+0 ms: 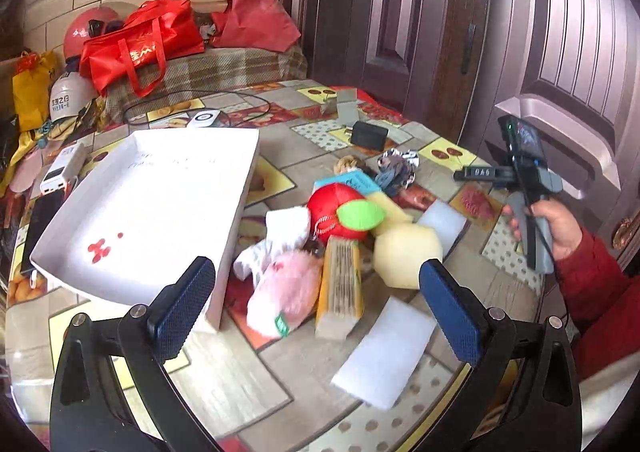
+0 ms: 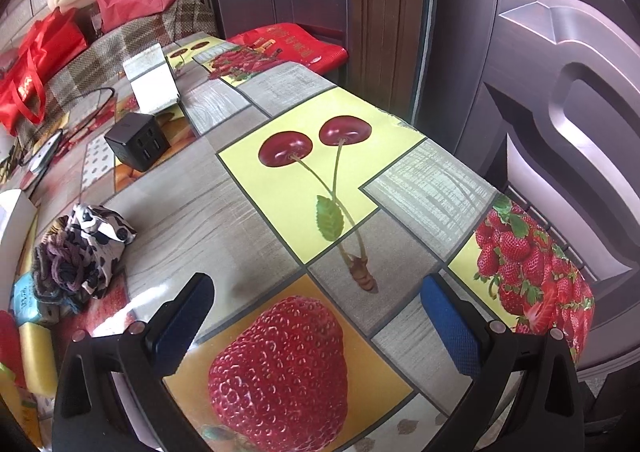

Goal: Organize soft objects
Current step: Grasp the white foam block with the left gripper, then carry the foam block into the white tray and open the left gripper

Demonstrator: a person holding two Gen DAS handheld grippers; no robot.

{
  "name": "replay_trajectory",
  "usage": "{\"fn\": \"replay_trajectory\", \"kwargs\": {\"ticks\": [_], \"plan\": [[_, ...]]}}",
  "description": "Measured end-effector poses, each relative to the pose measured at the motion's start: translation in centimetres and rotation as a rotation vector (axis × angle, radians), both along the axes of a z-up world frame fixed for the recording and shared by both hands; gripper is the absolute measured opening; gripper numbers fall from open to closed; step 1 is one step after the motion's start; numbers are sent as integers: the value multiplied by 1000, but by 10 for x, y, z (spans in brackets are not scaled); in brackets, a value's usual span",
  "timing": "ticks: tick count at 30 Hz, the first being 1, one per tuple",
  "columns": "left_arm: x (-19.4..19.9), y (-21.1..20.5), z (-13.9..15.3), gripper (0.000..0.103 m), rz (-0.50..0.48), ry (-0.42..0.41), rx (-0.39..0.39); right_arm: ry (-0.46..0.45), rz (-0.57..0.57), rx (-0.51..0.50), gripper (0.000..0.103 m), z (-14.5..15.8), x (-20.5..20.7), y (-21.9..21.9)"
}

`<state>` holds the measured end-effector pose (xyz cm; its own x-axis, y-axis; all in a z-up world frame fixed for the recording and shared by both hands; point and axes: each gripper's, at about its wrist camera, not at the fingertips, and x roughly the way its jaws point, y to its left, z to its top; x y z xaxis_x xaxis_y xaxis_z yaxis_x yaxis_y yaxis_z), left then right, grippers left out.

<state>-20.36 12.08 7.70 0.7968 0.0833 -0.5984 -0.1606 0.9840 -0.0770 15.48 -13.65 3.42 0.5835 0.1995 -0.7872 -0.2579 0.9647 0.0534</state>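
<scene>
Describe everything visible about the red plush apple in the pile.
The red plush apple is a round, soft fabric toy with a bright green leaf on its near side and a small red-and-white cord hanging beneath. It sits in the pile on the table, right of the white box, pressed against the white sock and the yellow sponge behind it. No gripper touches it.

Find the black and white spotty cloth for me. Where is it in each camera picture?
Left wrist view: the spotty cloth lies right of middle, behind the soft pile, near the black charger cube.
Right wrist view: the same cloth is at the left edge, bunched on purple yarn.
Shared landmark: the charger cube, further back on the table in both views.
</scene>
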Motion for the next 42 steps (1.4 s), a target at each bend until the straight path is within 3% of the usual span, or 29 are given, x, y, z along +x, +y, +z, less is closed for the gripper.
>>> {"fn": "replay_trajectory", "kwargs": {"ticks": [4, 8, 11, 14, 18, 24, 28, 30, 31, 37, 39, 42], "plan": [[-13, -9, -22, 103, -25, 55, 5, -98, 155, 139, 103, 18, -20, -3], [-2, -27, -39, 103, -96, 129, -9, -116, 457, 242, 103, 29, -49, 10], [12, -46, -52, 103, -171, 196, 46, -64, 635, 201, 103, 24, -71, 29], [23, -61, -62, 102, -218, 261, 106, -25, 720, 141, 103, 16, -89, 45], [26, -57, -72, 97, -232, 305, 81, -6, 802, 71, 103, 6, -104, 56], [37, -58, -75, 83, -269, 332, 65, 8, 853, 25, 103, 0, -110, 73], [41, -58, -75, 67, -285, 328, 48, 15, 850, 5, 103, -5, -110, 89], [41, -56, -73, 54, -286, 322, 46, 37, 842, 4, 96, -9, -106, 92], [40, -56, -73, 54, -287, 320, 45, 28, 834, -13, 92, -10, -106, 92], [30, -60, -73, 51, -309, 287, 52, 0, 812, -21, 89, -8, -102, 80], [23, -59, -72, 51, -301, 275, 62, -4, 778, 9, 89, -5, -96, 73], [1, -53, -57, 51, -286, 184, 49, -55, 727, 134, 89, 13, -91, 55]]}}
